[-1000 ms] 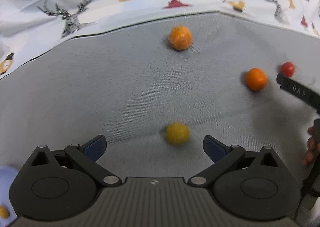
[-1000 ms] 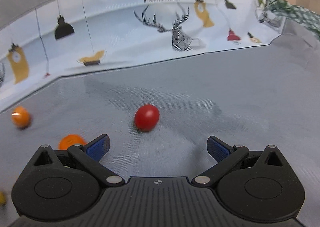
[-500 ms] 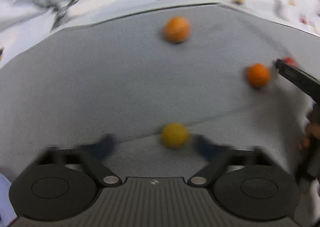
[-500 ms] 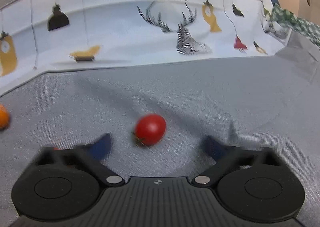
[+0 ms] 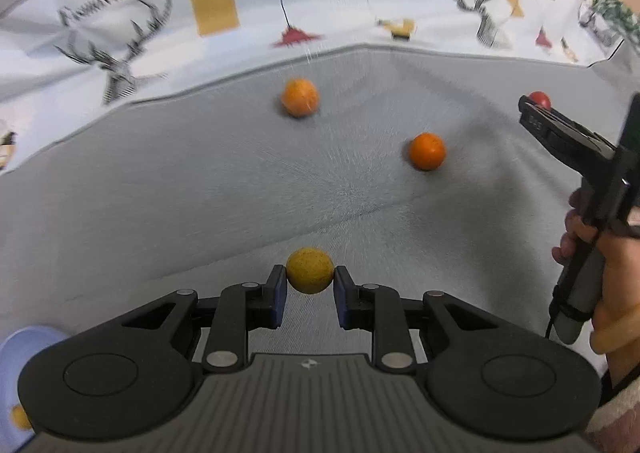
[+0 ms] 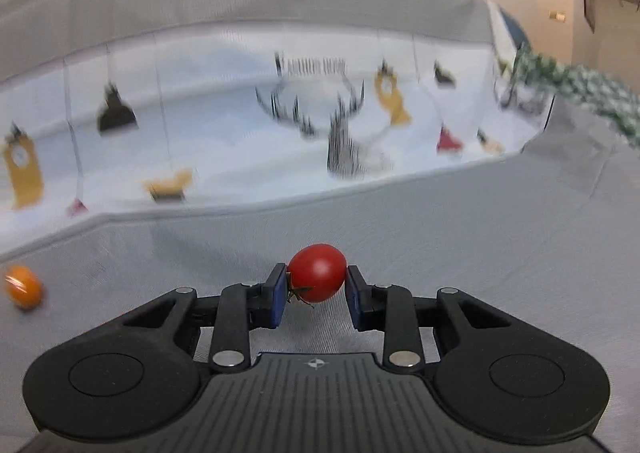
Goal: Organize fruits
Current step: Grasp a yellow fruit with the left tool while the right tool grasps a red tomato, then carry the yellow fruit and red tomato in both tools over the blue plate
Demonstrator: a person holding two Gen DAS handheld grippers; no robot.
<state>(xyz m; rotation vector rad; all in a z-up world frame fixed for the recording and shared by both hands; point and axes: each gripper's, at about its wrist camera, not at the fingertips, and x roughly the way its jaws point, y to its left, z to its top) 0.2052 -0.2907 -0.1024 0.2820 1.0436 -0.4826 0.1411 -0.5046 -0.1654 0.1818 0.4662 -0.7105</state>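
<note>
From the left wrist we see our left gripper point(image 5: 310, 289) clenched on a small yellow fruit point(image 5: 309, 270), the blue pads point(image 5: 279, 295) pressing on both its sides above the grey cloth point(image 5: 160, 213). Beyond the yellow fruit, farther up the cloth, lies an orange point(image 5: 300, 97) near the white printed backdrop point(image 5: 120, 33); a second orange point(image 5: 427, 151) lies to the right of the yellow fruit and beyond it. Far right of the yellow fruit a hand point(image 5: 600, 265) holds our right gripper point(image 5: 534, 109) with a red tomato point(image 5: 539, 98) at its tip. Low at the left edge shows part of a pale blue dish point(image 5: 24, 349) with something orange in it.

From the right wrist we see our right gripper point(image 6: 317, 289) closing on the tomato point(image 6: 317, 272), with both pads point(image 6: 279, 295) touching it. Far left of the tomato lies a blurred orange point(image 6: 23, 287) on the cloth point(image 6: 480, 233)
</note>
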